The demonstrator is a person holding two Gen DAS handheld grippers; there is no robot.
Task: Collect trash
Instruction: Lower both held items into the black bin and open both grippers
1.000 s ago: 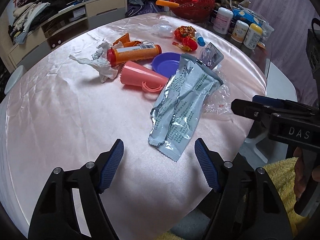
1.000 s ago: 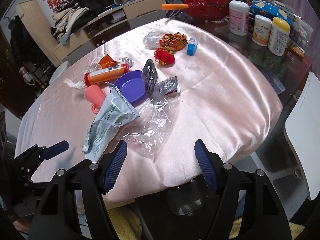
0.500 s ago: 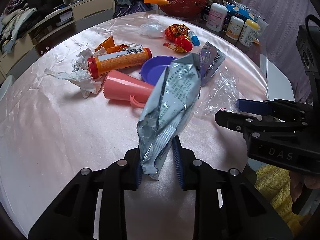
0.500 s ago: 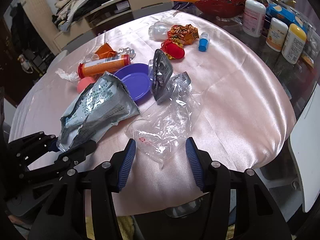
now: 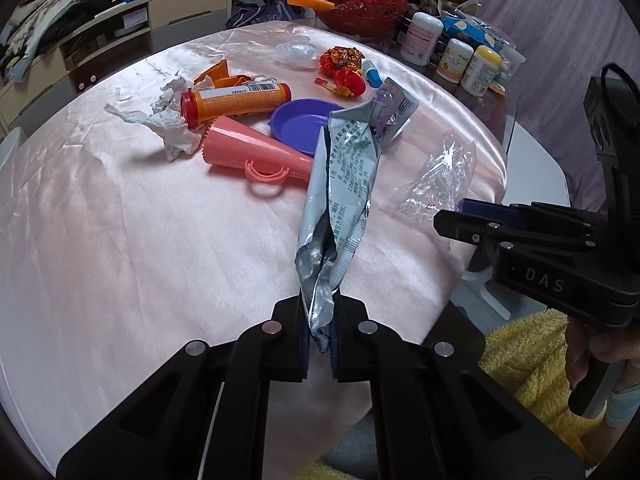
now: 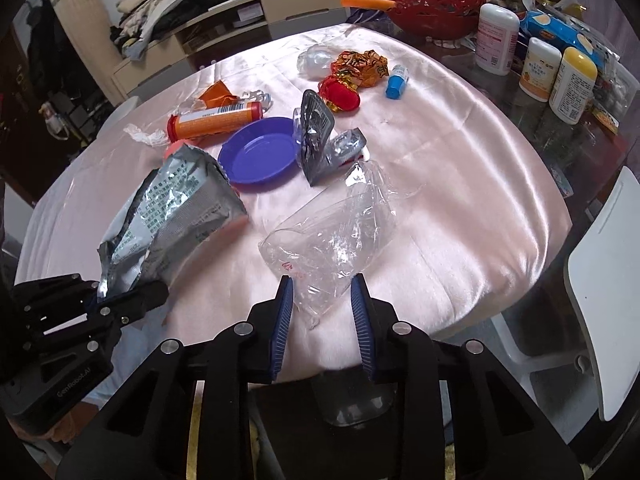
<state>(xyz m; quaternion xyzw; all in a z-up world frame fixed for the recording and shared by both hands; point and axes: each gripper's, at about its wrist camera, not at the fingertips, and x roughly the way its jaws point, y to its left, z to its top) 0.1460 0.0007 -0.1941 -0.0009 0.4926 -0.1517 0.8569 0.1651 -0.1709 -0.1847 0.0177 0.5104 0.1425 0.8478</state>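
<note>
The left claw (image 5: 319,334) pinched the silver wrapper (image 5: 340,200) by its near end, long axis running away over the bench (image 5: 120,240). The right claw (image 6: 322,320) had just been closing around the clear bag (image 6: 332,236), pads not yet pressing.

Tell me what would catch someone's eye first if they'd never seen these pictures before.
Probably the crinkled silver snack bag, pinched at its near end by the left gripper and standing up off the pink tablecloth. Next, the clear plastic bag at the near edge, its corner between the right gripper fingers, which have just been closing. Behind them lies a clutter: an orange tube, pink cone and purple dish.
</note>
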